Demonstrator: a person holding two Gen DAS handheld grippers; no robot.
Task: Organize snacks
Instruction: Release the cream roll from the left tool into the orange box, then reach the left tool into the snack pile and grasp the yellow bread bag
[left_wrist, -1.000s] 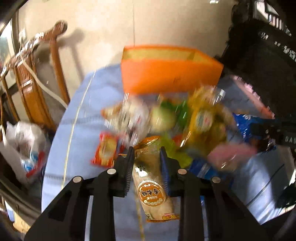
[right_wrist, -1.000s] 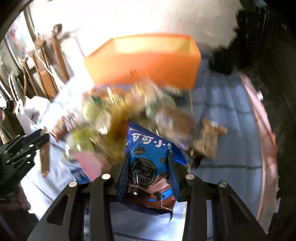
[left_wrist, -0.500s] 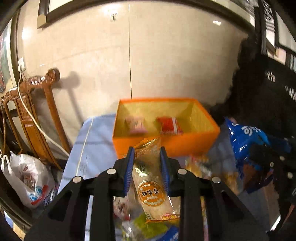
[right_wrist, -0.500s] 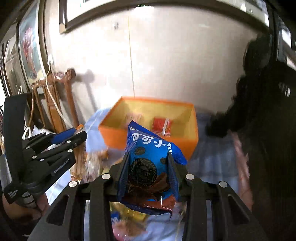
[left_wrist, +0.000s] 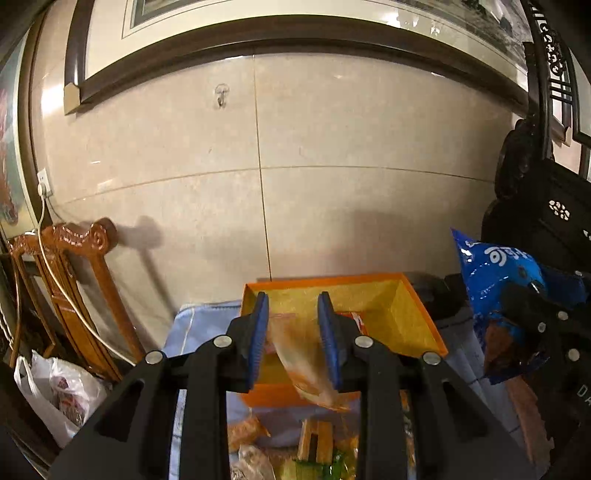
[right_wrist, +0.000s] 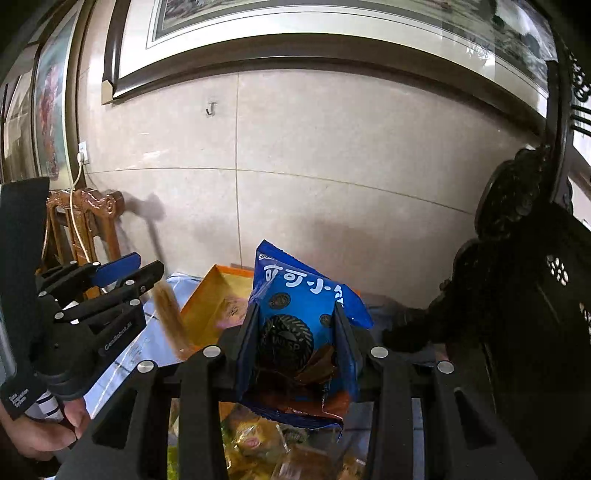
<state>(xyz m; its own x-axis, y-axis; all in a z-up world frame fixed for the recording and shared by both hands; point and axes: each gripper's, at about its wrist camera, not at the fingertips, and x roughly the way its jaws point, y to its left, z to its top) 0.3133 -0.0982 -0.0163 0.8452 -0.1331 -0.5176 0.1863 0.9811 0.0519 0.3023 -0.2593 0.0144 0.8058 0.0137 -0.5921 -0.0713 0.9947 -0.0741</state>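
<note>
My left gripper (left_wrist: 293, 326) is shut on a clear packet of pale crackers (left_wrist: 306, 365), which hangs tilted and blurred between the blue pads. It is above the near wall of the orange box (left_wrist: 406, 314). A red packet (left_wrist: 356, 317) lies inside the box. In the right wrist view the left gripper (right_wrist: 129, 273) is at the left, with the cracker packet (right_wrist: 171, 321) dangling beside the orange box (right_wrist: 207, 306). My right gripper (right_wrist: 297, 321) is shut on a blue cookie bag (right_wrist: 306, 291), held upright near the box. The left wrist view shows that blue bag (left_wrist: 495, 269) at the right.
A heap of loose snacks (left_wrist: 314, 450) lies on the blue tablecloth (left_wrist: 199, 325) below both grippers. A carved wooden chair (left_wrist: 77, 254) and a white plastic bag (left_wrist: 55, 387) stand at the left. Dark carved furniture (left_wrist: 539, 206) is at the right, and a tiled wall is behind the box. A hand (right_wrist: 40, 435) holds the left gripper.
Both grippers rose from the snack heap with their packets and moved toward the orange box. The views tipped up to the wall. The cracker packet now hangs tilted.
</note>
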